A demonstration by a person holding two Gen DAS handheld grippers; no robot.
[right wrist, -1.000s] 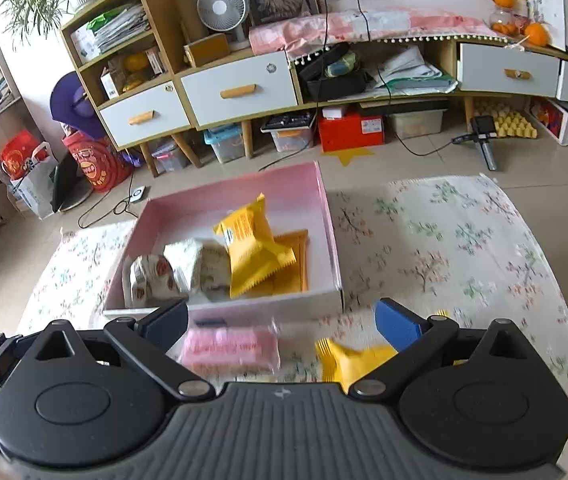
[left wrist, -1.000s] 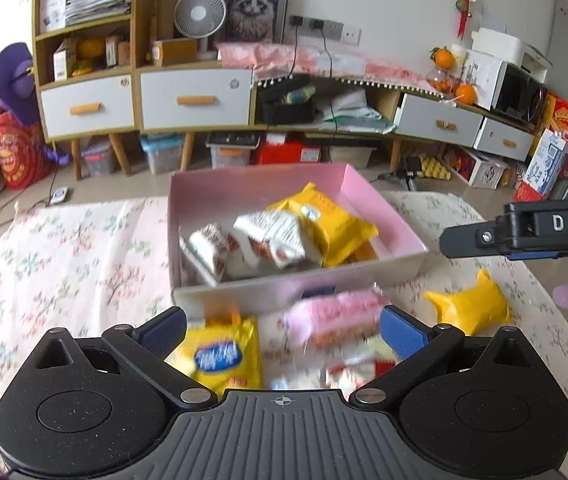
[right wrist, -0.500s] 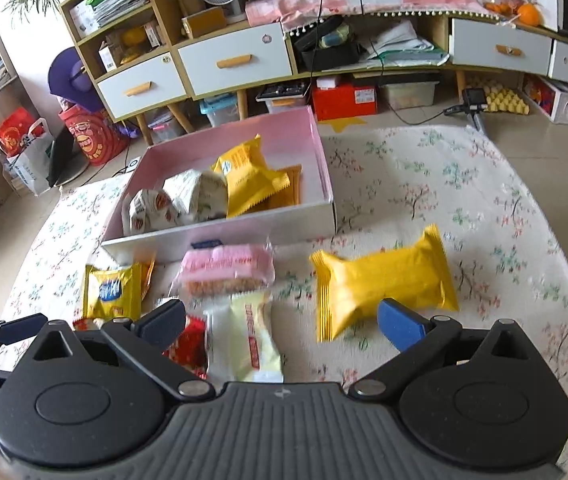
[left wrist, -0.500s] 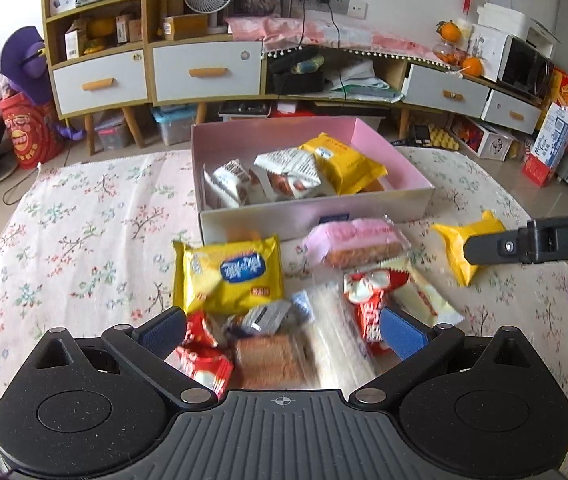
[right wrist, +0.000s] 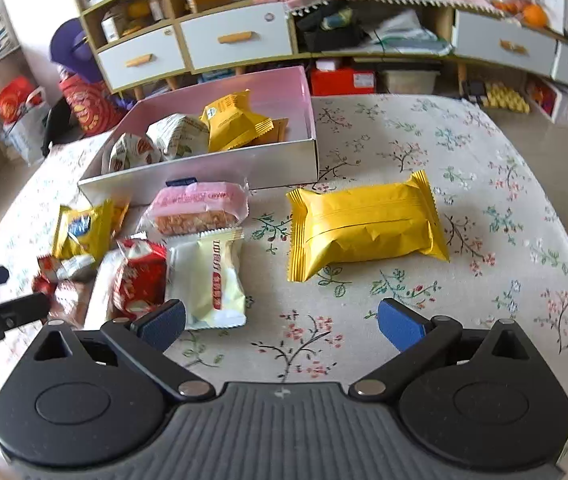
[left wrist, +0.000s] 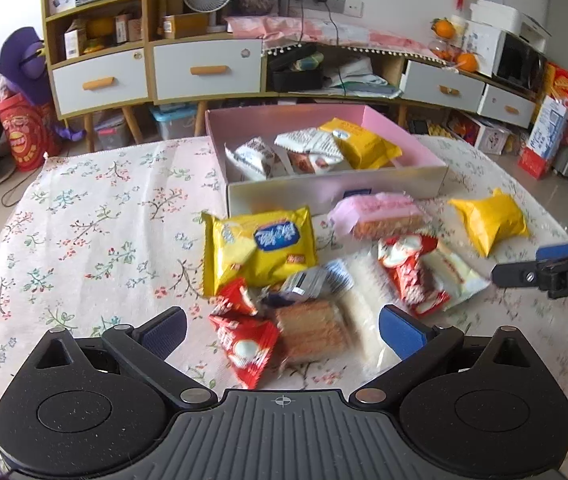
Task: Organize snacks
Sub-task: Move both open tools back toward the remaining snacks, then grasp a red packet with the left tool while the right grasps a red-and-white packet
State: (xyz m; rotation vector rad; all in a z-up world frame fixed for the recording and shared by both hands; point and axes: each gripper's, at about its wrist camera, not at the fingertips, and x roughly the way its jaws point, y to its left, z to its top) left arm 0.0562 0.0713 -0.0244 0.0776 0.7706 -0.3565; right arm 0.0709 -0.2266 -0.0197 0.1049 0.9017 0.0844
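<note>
Both grippers hover with jaws spread wide and empty above a floral-clothed table (right wrist: 484, 152). Ahead of the right gripper (right wrist: 281, 322), a plain yellow packet (right wrist: 366, 226) lies flat, its long axis running left to right, well apart from the heap. The left gripper (left wrist: 281, 330) faces that heap: a red wrapper (left wrist: 243, 340) and a cake slice (left wrist: 310, 330) between its fingers. Only the right view shows the cream packet's (right wrist: 207, 280) red label; the pink box (left wrist: 424, 148) holds more snacks behind.
</note>
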